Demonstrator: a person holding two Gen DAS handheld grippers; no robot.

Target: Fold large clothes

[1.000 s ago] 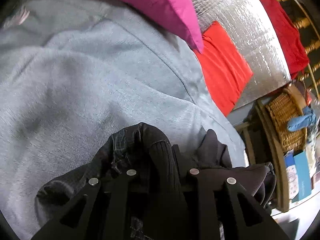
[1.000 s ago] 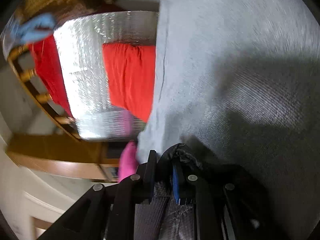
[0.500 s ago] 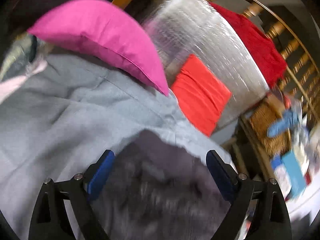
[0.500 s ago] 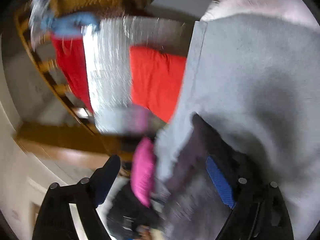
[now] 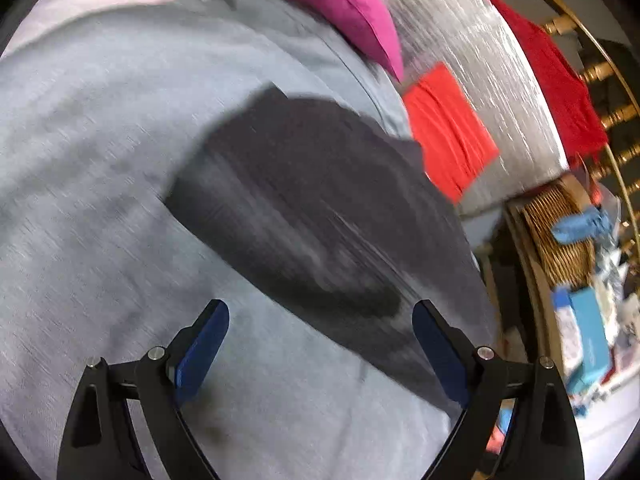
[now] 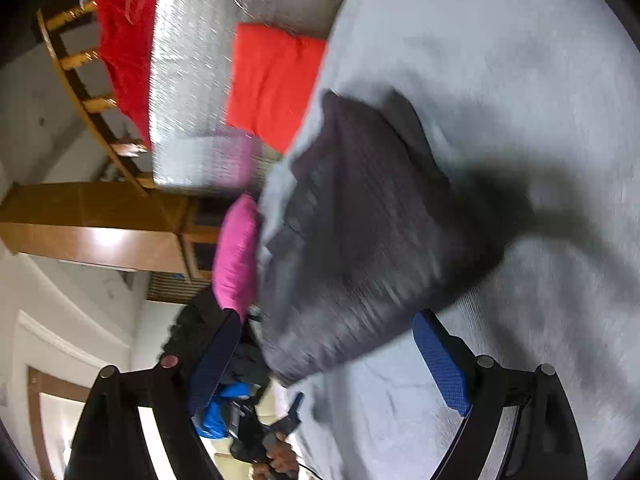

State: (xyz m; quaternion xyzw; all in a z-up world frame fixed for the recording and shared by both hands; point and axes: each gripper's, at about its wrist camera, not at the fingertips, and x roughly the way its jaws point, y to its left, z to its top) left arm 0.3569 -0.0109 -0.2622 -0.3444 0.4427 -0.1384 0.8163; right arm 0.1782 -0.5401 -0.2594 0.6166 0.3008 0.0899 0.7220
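Observation:
A dark grey garment (image 5: 320, 216) lies folded flat on the light grey bedspread (image 5: 100, 160), near the bed's edge. My left gripper (image 5: 320, 344) is open and empty, held above the garment's near edge. In the right wrist view the same dark garment (image 6: 360, 248) lies on the grey bedspread (image 6: 500, 60). My right gripper (image 6: 328, 348) is open and empty just behind the garment. The left gripper in the person's hand (image 6: 260, 432) shows low in the right wrist view. Both views are motion-blurred.
A magenta pillow (image 5: 340, 4) lies at the bed's far side. A red folded cloth (image 5: 448, 128) lies on a silver foil mat (image 5: 480, 80). A red cloth (image 5: 560, 80) hangs on a wooden rail. A wicker basket (image 5: 560, 232) stands right.
Both grippers were shut on the bunched dark garment a second ago. They opened, let it go, and pulled back. The garment now lies spread flat on the bedspread.

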